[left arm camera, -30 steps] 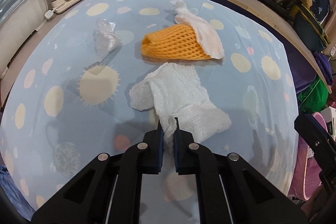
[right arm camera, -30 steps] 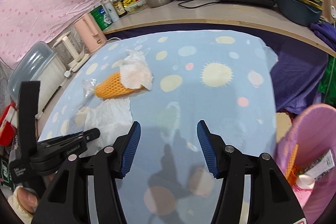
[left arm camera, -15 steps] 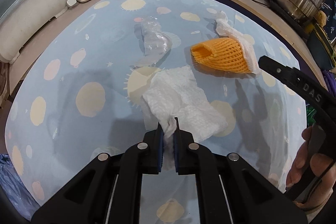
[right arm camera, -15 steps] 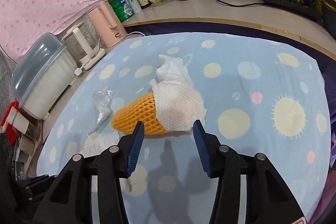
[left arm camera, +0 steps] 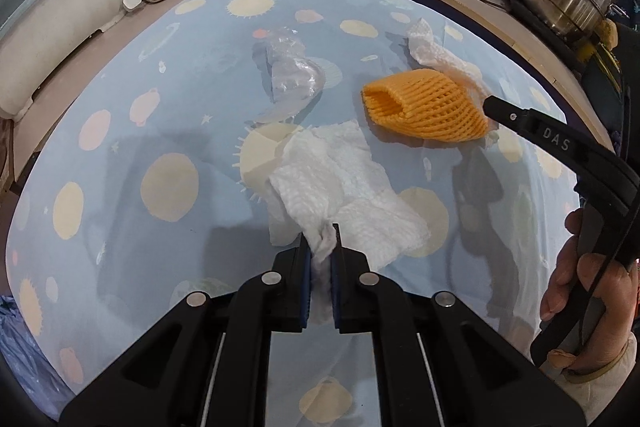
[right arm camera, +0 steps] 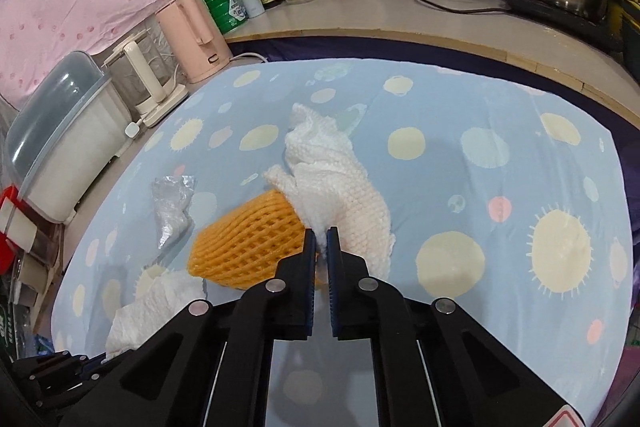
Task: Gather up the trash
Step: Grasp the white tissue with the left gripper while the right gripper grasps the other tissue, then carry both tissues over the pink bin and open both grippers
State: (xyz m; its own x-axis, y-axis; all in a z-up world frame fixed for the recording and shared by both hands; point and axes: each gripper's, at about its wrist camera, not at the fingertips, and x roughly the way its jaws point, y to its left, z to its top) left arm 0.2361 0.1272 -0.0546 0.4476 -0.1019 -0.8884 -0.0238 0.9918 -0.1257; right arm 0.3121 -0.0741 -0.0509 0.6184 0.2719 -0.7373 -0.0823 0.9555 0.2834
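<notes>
- Gripping stage, both sides: left gripper (left arm camera: pixel 321 241) has its jaws closed on a twisted corner of the crumpled white paper towel (left arm camera: pixel 340 183), which lies on the blue sun-and-planet patterned tablecloth (left arm camera: pixel 168 115).
- Right gripper (right arm camera: pixel 321 241) has its jaws nearly together on the near edge of a second white embossed paper towel (right arm camera: pixel 340 195); the pinch looks made, judged closed on it.
- Second towel drapes over the closed end of the orange foam fruit net (right arm camera: pixel 248 239); crumpled clear plastic wrap (right arm camera: pixel 172 203) lies just beside the net, loose.
- Next move, judged: lift both towels clear and carry them to a bin, not in view here.
- Risk: right towel may drag the net along.
- Both towels thin, limp, wrinkled; they should hang when lifted.
</notes>
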